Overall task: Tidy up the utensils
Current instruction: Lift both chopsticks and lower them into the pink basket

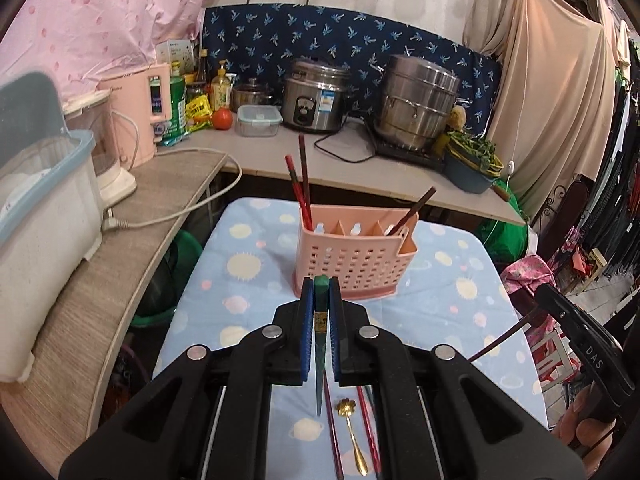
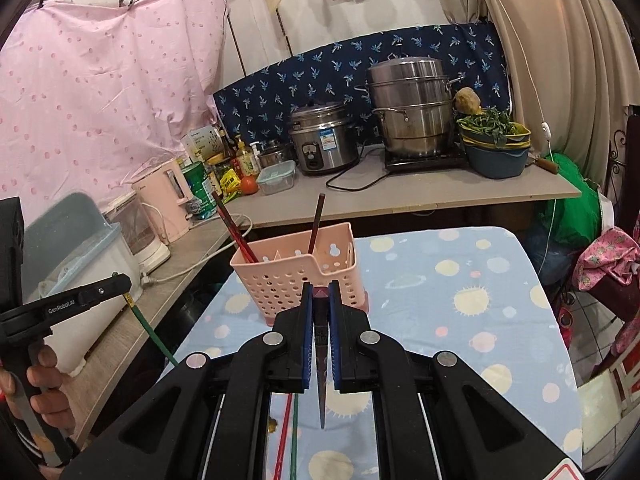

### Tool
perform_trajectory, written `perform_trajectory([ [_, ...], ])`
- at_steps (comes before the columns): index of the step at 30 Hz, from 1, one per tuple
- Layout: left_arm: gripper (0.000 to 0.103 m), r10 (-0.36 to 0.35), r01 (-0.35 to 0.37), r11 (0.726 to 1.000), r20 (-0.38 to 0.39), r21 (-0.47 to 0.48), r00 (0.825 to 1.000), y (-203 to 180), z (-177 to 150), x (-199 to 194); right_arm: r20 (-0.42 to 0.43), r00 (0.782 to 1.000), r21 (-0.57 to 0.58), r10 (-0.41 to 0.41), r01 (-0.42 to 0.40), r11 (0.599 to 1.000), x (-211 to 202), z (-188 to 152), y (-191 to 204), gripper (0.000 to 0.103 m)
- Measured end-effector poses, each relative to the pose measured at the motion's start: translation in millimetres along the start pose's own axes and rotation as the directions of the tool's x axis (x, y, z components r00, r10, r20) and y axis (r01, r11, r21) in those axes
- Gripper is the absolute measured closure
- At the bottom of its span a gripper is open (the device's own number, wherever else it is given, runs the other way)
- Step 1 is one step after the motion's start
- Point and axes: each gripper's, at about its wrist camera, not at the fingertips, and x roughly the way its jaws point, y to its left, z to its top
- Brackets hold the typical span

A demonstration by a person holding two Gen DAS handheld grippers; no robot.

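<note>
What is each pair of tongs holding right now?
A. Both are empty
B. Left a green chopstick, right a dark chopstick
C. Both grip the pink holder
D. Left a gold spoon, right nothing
B: the left tongs are shut on a green chopstick and the right tongs on a dark chopstick, while the gold spoon lies on the cloth and the pink holder stands untouched ahead.

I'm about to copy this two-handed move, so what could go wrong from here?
1. Each gripper pinches one chopstick near its top end: the left gripper a green chopstick, the right gripper a dark chopstick. The long free ends may swing or slip.
2. The pink holder looks light; a missed slot or a bump against the chopsticks already leaning inside could tip it.
3. Both grippers approach together and might collide.
</note>
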Motion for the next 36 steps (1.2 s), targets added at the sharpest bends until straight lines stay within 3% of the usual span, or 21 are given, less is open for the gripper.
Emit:
perform_trajectory([
  [11,0.096,-0.023,0.022,1.0,0.117,0.01,0.993,-19,63,-12,0.12,0.992,0.031,0.051,-0.055,0.998,7,64,10,0.096],
  [21,0.096,-0.005,0.002,1.0,0.227,0.014,0.974,-31,130,-7,0.223,0.973,0.066,0.053,-0.07,0.995,37,131,17,0.096],
  [28,0.096,0.03,-0.036,0.999,0.247,0.02,0.969,-30,152,22,0.19,0.981,0.098,0.05,-0.069,0.993,82,143,11,0.096],
  [36,0.096,0.038,-0.04,0.999,0.185,0.003,0.982,-20,144,68,0.087,0.995,0.11,0.05,-0.059,0.992,131,121,6,0.096],
])
